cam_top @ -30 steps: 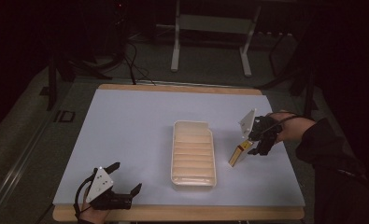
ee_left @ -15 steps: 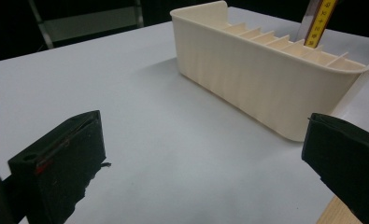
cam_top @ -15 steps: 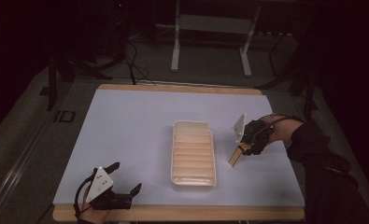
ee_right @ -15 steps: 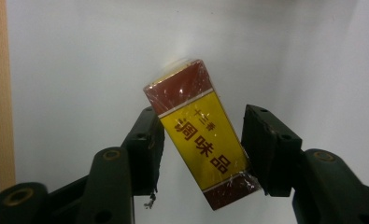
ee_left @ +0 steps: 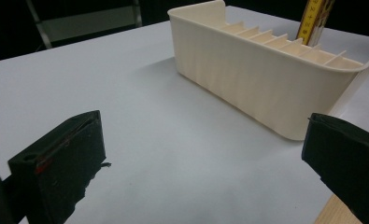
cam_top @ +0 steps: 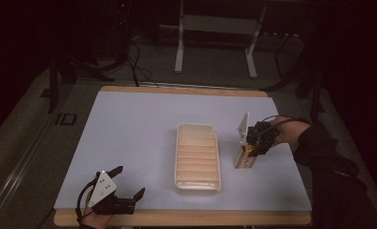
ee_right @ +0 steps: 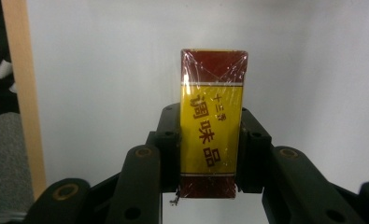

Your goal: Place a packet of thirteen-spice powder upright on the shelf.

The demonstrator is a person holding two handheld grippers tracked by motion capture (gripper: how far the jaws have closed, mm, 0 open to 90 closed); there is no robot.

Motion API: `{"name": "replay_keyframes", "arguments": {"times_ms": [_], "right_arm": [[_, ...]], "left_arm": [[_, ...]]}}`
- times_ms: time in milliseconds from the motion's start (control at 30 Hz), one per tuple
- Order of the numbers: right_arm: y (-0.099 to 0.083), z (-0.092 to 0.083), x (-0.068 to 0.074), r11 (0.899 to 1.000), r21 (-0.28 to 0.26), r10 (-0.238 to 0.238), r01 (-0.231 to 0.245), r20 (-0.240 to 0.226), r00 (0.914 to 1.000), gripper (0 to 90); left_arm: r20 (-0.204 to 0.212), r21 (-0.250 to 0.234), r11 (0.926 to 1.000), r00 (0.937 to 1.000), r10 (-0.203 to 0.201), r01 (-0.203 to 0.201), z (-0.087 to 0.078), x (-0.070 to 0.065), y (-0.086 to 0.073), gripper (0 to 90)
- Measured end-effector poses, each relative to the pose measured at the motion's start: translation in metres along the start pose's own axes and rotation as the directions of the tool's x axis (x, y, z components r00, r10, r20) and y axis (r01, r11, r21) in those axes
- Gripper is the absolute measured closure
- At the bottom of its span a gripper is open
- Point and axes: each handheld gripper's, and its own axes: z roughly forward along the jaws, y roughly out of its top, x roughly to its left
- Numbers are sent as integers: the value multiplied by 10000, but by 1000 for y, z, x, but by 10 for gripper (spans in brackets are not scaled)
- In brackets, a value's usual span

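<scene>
Grip comes first: the right gripper [ee_right: 209, 154] has just been closing and now clamps a yellow and dark red box [ee_right: 213, 122] between its pads, the box lying on the table [cam_top: 129, 133] just beside the right wall of the cream tray [cam_top: 198, 157]. To do this well, I judge the hold should be squeezed evenly across the box's narrow sides and lifted straight up, so nothing twists or knocks the tray. The left gripper [ee_left: 205, 168] rests near the table's front edge, jaws apart and empty.

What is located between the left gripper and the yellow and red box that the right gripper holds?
The cream ribbed tray lies between the left gripper and the box, as the high view shows; bare white table fills the rest.
</scene>
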Motion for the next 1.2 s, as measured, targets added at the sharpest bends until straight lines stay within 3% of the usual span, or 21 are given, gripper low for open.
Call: {"name": "replay_keyframes", "arguments": {"times_ms": [500, 700, 867, 1100, 1200], "right_arm": [[9, -29, 3, 9987, -54, 509, -509, 7, 9987, 678], [15, -50, 2, 9946, 19, 1035, -1035, 39, 9946, 678], [22, -65, 3, 9962, -134, 865, -861, 310, 9958, 678], [34, -84, -1, 9945, -945, 533, -454, 827, 9951, 678], [41, -85, -4, 9910, -1307, 391, -283, 809, 9959, 678]], "left_arm": [[3, -21, 10000, 10000, 4, -4, 0, -1, 0, 0], [4, -24, 10000, 10000, 0, 0, 0, -1, 0, 0], [18, -32, 10000, 10000, -4, 4, -1, -1, 0, 0], [37, -41, 10000, 10000, -4, 5, -1, -1, 0, 0], [37, -39, 10000, 10000, 1, -1, -1, -1, 0, 0]]}}
